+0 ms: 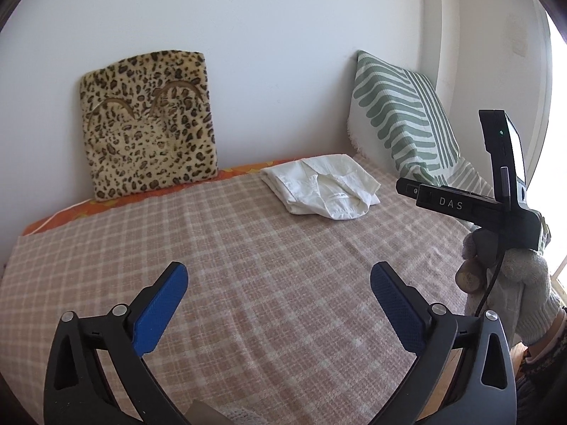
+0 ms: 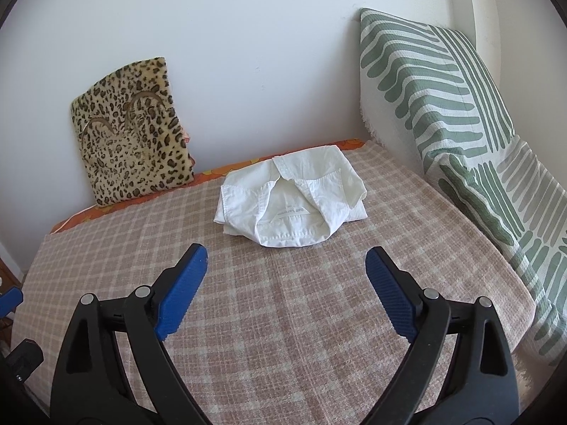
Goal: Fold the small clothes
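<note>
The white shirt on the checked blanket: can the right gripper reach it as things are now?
Probably yes. The right gripper is open, and only bare checked blanket lies between it and the white shirt.

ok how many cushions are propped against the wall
2: the leopard-print cushion stands at the back left beside the folded white shirt, and the green striped cushion leans in the right corner. None seem hidden.

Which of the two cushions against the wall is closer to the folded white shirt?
The green striped cushion on the right. Its base sits just past the white shirt, while the leopard print cushion stands farther off to the left.
</note>
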A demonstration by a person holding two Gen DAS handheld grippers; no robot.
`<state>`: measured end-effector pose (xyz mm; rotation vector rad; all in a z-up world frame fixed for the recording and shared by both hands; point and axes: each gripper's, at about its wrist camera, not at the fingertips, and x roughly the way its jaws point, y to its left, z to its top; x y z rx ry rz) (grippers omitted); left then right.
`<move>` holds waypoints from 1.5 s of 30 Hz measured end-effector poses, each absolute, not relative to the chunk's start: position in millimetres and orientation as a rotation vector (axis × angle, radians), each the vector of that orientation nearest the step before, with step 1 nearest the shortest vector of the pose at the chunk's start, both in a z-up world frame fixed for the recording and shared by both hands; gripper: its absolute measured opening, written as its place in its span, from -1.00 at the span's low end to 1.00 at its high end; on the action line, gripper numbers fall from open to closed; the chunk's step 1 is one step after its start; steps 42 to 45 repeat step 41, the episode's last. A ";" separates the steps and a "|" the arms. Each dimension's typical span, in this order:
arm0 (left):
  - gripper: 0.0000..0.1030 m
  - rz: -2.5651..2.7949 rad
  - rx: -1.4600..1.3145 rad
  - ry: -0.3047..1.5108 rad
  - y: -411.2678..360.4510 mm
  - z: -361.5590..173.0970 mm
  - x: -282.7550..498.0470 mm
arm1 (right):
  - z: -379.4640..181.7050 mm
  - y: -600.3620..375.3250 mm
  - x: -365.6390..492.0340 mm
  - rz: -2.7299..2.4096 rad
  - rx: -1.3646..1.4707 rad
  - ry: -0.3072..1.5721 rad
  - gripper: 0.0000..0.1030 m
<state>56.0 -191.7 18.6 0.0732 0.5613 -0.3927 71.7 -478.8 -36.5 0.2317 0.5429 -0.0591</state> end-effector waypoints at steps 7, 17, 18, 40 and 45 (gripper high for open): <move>0.99 -0.395 0.100 0.560 -195.6 16.8 52.7 | -39.0 -479.7 74.1 -0.066 0.231 0.548 0.81; 0.99 -0.387 0.108 0.570 -197.0 15.9 53.5 | -40.1 -481.6 73.9 -0.068 0.244 0.550 0.81; 0.99 -0.388 0.108 0.573 -196.4 15.4 53.6 | -40.4 -481.9 73.0 -0.069 0.249 0.551 0.81; 0.99 -0.380 0.112 0.576 -188.8 11.3 53.4 | -42.8 -478.6 73.3 -0.062 0.289 0.562 0.81; 0.99 -0.379 0.110 0.579 -187.7 11.0 54.0 | -43.0 -478.1 73.4 -0.061 0.292 0.563 0.81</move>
